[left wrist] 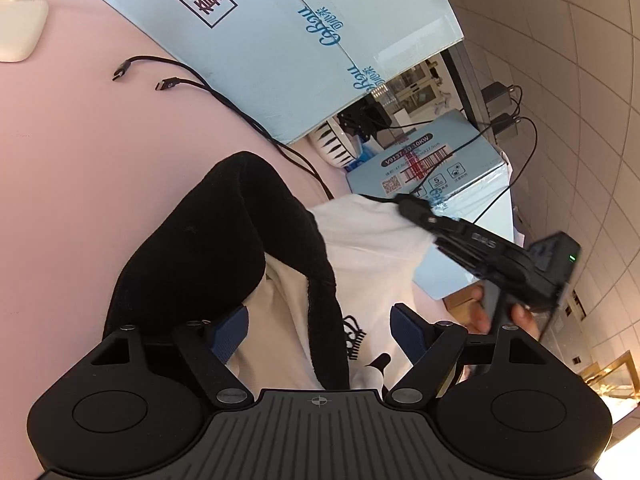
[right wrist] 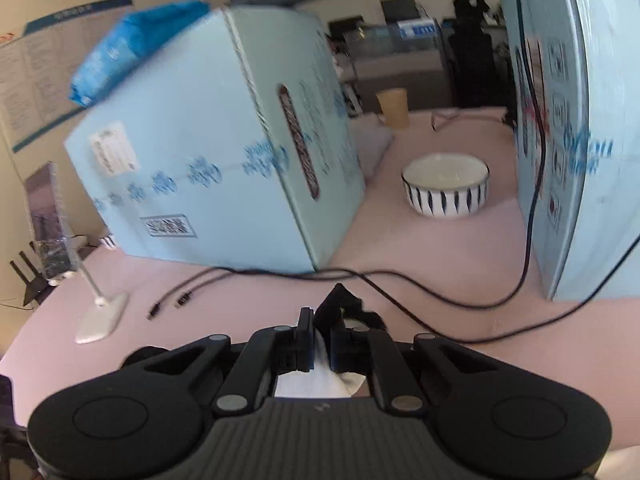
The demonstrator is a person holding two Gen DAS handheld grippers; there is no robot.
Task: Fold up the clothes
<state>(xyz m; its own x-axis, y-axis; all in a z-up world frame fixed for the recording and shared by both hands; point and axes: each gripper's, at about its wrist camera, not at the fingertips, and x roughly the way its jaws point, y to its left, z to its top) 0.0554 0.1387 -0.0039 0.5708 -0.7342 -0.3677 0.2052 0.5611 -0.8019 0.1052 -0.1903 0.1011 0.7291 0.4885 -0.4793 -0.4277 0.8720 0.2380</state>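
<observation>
Fold only partly done, I'd judge: black-and-white garment sits bunched near table edge, black knit sleeve humped over smooth white body, nothing squared up yet. Left gripper jaws wide, straddling cloth w/o pinching. Right gripper jaws nearly shut, pinching black-and-white fabric. Flattening & remaining folds left.

Both tongs are matte black: the left tongs carry blue ribbed pads, silver pivot screws, round side discs and a grooved grey centre plate.
</observation>
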